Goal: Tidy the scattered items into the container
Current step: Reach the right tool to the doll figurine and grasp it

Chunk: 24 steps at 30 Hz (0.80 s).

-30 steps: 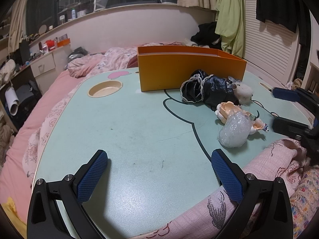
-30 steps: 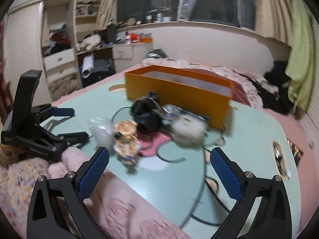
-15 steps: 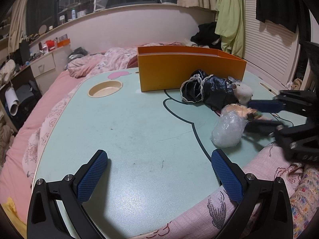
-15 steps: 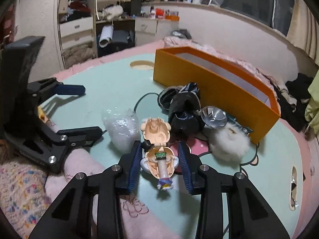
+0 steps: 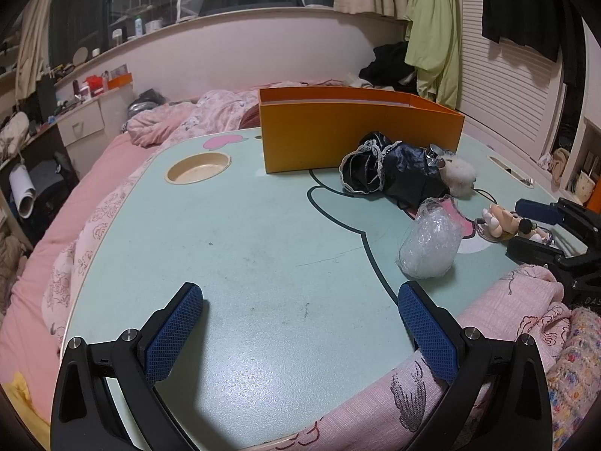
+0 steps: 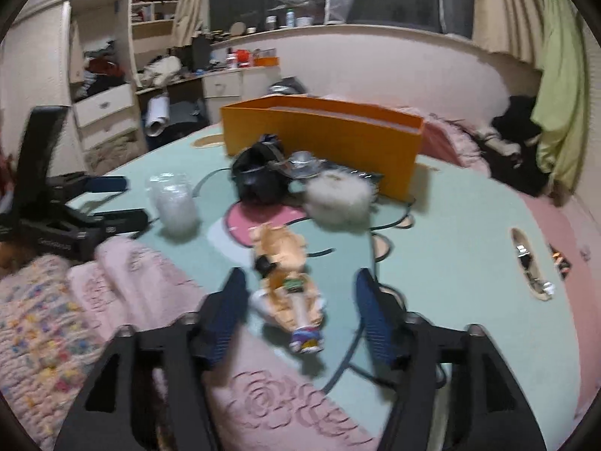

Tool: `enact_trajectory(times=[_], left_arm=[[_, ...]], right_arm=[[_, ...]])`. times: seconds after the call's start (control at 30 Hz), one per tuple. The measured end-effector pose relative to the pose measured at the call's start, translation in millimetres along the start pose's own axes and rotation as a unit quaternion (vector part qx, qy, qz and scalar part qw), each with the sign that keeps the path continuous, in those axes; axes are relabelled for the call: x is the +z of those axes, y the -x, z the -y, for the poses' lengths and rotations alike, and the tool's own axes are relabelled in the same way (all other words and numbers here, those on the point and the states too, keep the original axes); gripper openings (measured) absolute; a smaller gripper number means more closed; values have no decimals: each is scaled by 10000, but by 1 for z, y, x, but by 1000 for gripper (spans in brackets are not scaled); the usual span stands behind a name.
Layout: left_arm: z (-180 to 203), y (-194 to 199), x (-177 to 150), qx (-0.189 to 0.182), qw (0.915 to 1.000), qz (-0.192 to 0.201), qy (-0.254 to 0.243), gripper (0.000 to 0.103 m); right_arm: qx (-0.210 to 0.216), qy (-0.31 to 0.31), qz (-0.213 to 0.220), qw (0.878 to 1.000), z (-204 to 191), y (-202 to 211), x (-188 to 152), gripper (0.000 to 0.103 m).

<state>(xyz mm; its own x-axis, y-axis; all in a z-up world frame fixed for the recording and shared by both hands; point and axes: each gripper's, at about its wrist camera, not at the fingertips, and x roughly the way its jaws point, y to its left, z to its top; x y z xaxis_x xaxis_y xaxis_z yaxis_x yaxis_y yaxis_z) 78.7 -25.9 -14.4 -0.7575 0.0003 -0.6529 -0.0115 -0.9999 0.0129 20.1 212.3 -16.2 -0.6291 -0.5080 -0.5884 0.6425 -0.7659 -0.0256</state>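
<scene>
An orange box (image 5: 357, 131) stands at the back of the pale green table (image 5: 244, 263); it also shows in the right wrist view (image 6: 323, 135). In front of it lie a black lacy cloth (image 5: 390, 173), a white fluffy ball (image 6: 338, 199), a clear plastic wad (image 5: 430, 244) and a small doll figure (image 6: 289, 274). My right gripper (image 6: 298, 300) is open with its fingers either side of the figure, not touching it; it appears at the right edge of the left wrist view (image 5: 526, 233). My left gripper (image 5: 300, 327) is open and empty over the bare near part of the table.
A round cup recess (image 5: 198, 167) is sunk in the table at the back left. A pink blanket (image 6: 150, 300) covers the table's near edge. A slot with small metal items (image 6: 529, 263) lies at the table's right. A black cable (image 6: 349, 360) runs under the right gripper.
My right gripper was closed around the figure half a second ago; now its fingers are spread wide and the figure lies on the table between them. The left gripper has not moved.
</scene>
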Motion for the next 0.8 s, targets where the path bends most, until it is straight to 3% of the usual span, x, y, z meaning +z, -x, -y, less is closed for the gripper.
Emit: enact_trajectory(times=[0.17,0.4,0.43,0.47,0.53,0.63,0.8], left_arm=[[0,0,0,-3,10000,-3,5,103],[0,0,0,-1,10000,0,4,103],[0,0,0,2,10000,5,3,103],[0,0,0,7,10000,15,2,103],[1,1,0,19,10000,41,3,103],[1,3,0,20,10000,75,7,103],[7,13,2,-50,9996,226,-138,103]], right_arm=[[0,-108,-13,9999,8,-4,2,79],[94,-163,-7,9998,13,-11,5,80],[152,-130,24,9998,12,-11,5,74],[224,-60,68,9997,10,-11,4,58],[338,187,183,9991,1,-8,3,37],[174,437,298,9984,-7,-5,1,36],[255,185,349,9989,5,-5,-3,36]])
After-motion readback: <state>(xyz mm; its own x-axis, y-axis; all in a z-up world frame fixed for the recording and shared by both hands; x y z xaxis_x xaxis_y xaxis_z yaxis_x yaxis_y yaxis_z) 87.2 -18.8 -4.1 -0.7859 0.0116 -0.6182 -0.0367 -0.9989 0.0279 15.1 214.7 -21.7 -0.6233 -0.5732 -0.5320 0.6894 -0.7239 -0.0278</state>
